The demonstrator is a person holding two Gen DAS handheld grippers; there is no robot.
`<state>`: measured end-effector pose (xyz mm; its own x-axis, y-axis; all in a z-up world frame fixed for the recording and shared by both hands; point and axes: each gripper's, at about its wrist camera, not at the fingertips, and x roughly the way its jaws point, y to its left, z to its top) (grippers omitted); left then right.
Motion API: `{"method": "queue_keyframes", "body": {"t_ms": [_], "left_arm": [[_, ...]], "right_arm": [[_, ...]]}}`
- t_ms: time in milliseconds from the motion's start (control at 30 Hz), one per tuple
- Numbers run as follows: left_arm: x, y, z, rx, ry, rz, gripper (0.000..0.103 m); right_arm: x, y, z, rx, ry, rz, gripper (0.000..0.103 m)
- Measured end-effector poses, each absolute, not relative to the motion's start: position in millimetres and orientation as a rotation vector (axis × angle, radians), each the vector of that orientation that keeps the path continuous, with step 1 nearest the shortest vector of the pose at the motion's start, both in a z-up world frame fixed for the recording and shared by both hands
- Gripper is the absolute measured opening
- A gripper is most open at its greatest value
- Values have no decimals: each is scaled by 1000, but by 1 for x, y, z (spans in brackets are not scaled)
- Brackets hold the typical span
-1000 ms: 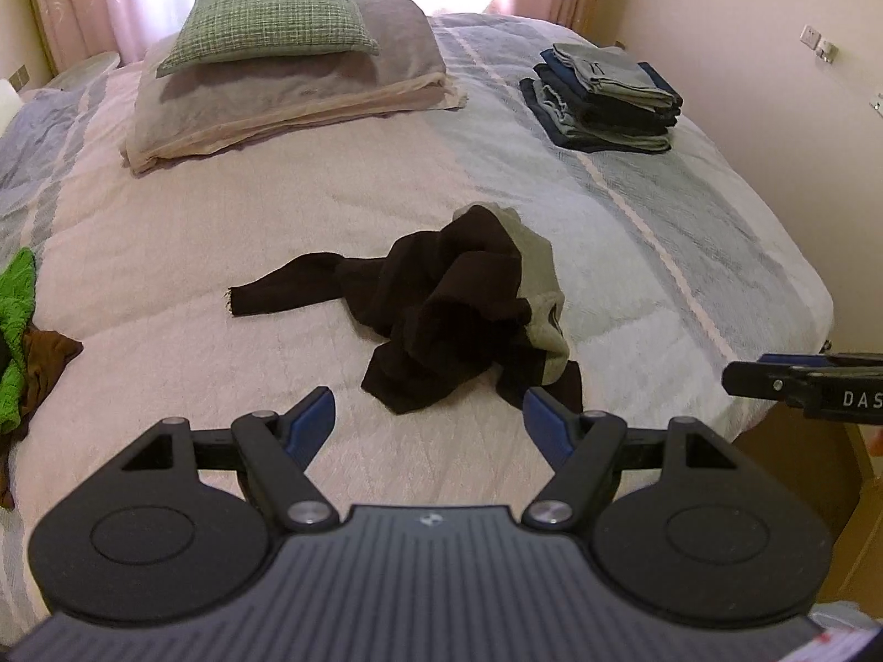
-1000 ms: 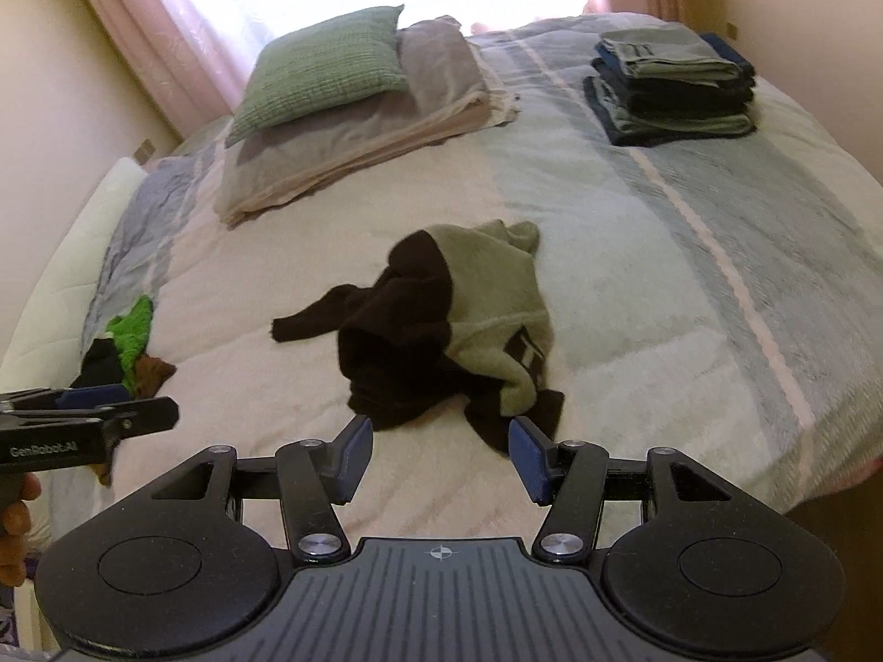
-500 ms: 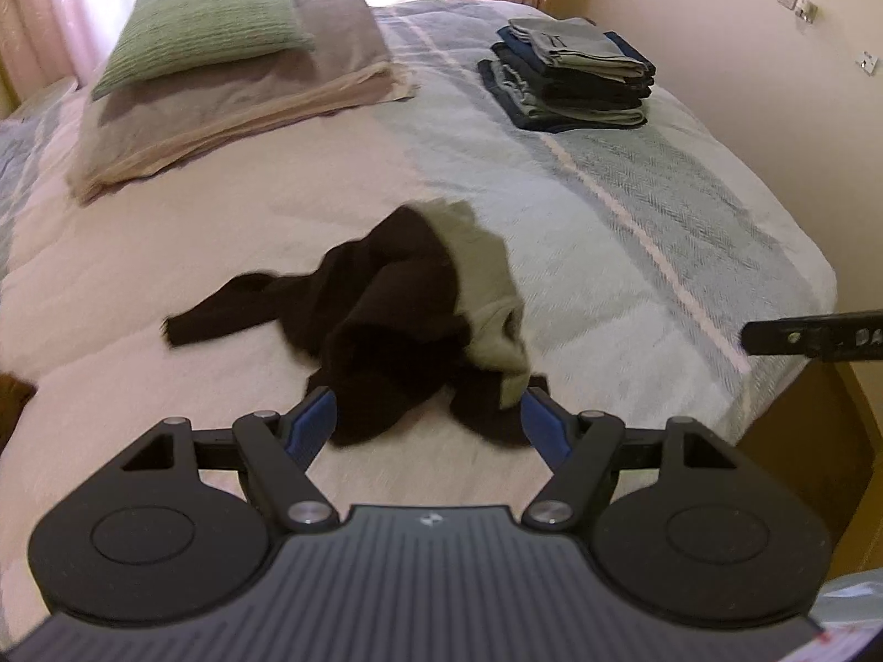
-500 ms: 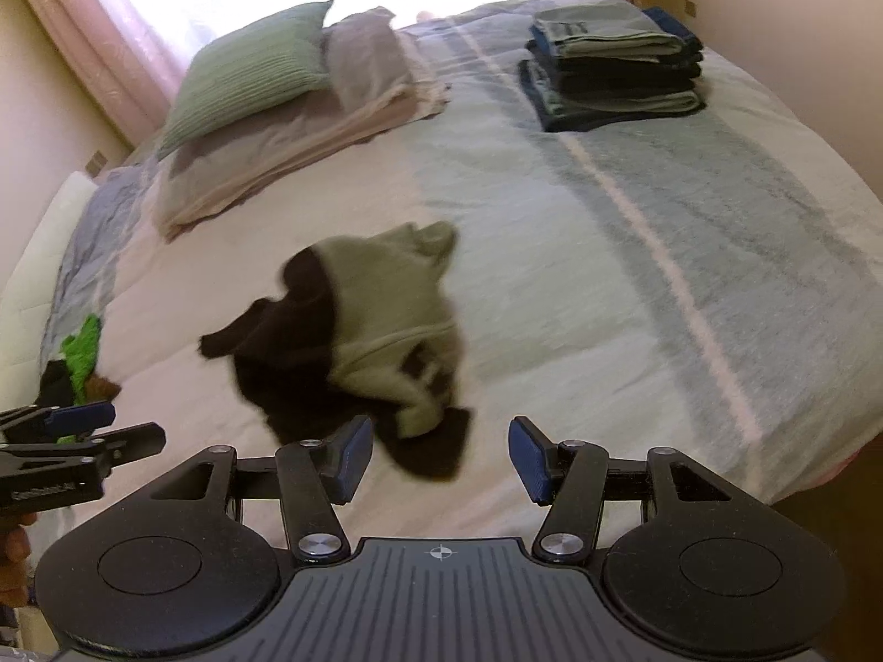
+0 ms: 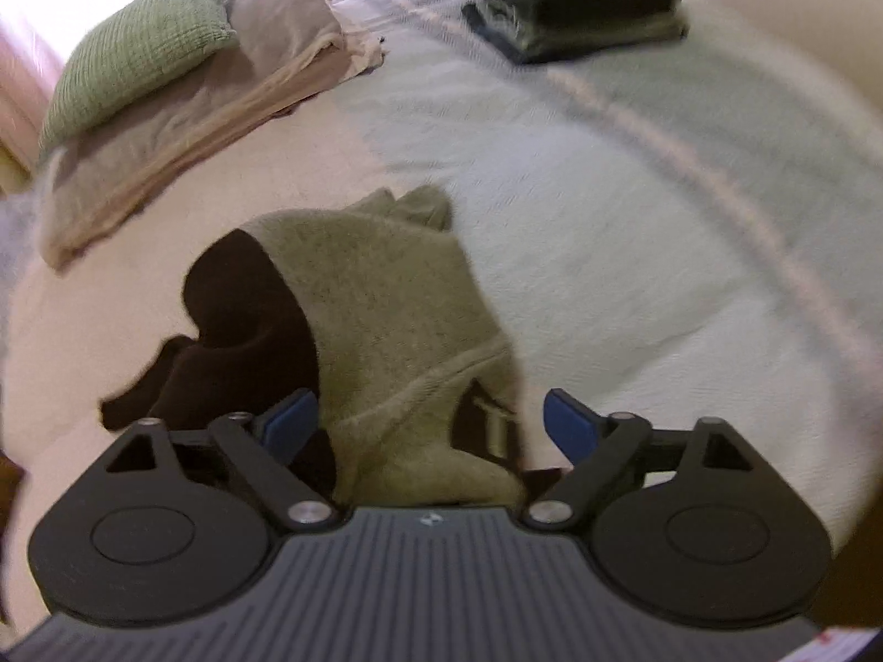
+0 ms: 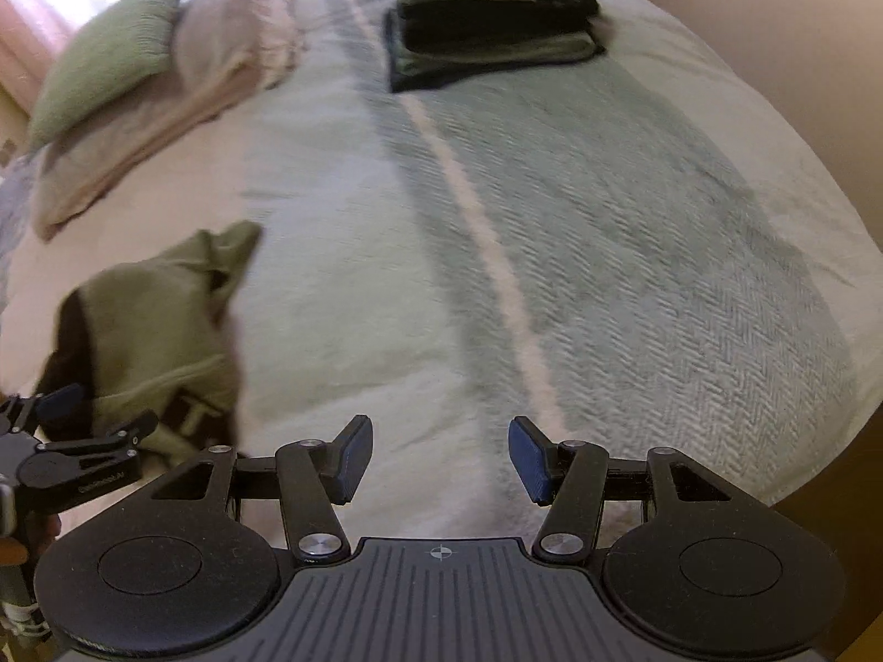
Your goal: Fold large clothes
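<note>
A crumpled garment (image 5: pixel 381 309), olive green with dark brown parts, lies in a heap on the bed (image 5: pixel 607 254). My left gripper (image 5: pixel 430 422) hovers close over its near end, jaws opening wide, the cloth lying between the blue pads without being pressed. In the right wrist view the same garment (image 6: pixel 149 320) sits at the left, with the left gripper (image 6: pixel 83 414) over it. My right gripper (image 6: pixel 439 455) stands open above bare bedspread to the right of the garment, nothing between its pads.
A stack of folded dark and green clothes (image 5: pixel 574 0) sits at the far side of the bed. A green pillow (image 5: pixel 143 44) rests on a beige pillow (image 5: pixel 221 110) at the far left. The bed's near edge lies just below the right gripper.
Both grippers dropped toward the bed and moved right. The left one now hangs right over the garment with its jaws wider. The right one passed the garment to bare bedspread.
</note>
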<state>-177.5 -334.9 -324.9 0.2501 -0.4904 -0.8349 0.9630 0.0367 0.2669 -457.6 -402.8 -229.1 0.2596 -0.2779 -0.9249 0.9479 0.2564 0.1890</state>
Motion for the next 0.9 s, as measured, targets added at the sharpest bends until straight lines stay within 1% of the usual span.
{"method": "queue_keyframes", "body": {"t_ms": [133, 167, 200, 233, 267, 300, 367, 500, 600, 633, 733, 767, 800, 900], "left_arm": [[-181, -344, -377, 1145, 510, -1199, 88], [-180, -344, -389, 1190, 481, -1192, 77], [-176, -342, -398, 1220, 450, -1183, 51], [-169, -337, -401, 1219, 436, -1177, 38], [-155, -329, -398, 1189, 442, -1154, 20], [-139, -319, -391, 1141, 477, -1151, 9], [-108, -307, -375, 1049, 535, -1114, 8], [-39, -274, -346, 961, 528, -933, 7], [12, -257, -343, 925, 567, -780, 7], [26, -253, -346, 920, 600, -741, 6], [46, -238, -342, 842, 703, -726, 10], [43, -232, -336, 793, 731, -754, 19], [37, -229, -329, 752, 755, -769, 32], [5, -228, -303, 677, 763, -858, 48]], "right_arm": [[-471, -416, -263, 973, 964, -1026, 52], [-472, -418, -270, 986, 976, -1027, 52], [-471, -420, -278, 1003, 987, -1027, 52], [-472, -421, -285, 1017, 991, -1022, 52], [-471, -422, -290, 1029, 994, -1015, 52], [-470, -423, -294, 1037, 996, -1006, 52], [-465, -426, -300, 1039, 995, -982, 52], [-453, -436, -312, 1024, 986, -951, 52], [-439, -441, -326, 1016, 997, -932, 52], [-434, -444, -327, 1013, 1003, -925, 52], [-419, -446, -330, 990, 1017, -890, 52], [-414, -445, -330, 979, 1016, -881, 52], [-411, -445, -329, 968, 1015, -875, 52], [-404, -449, -328, 946, 1013, -871, 52]]}}
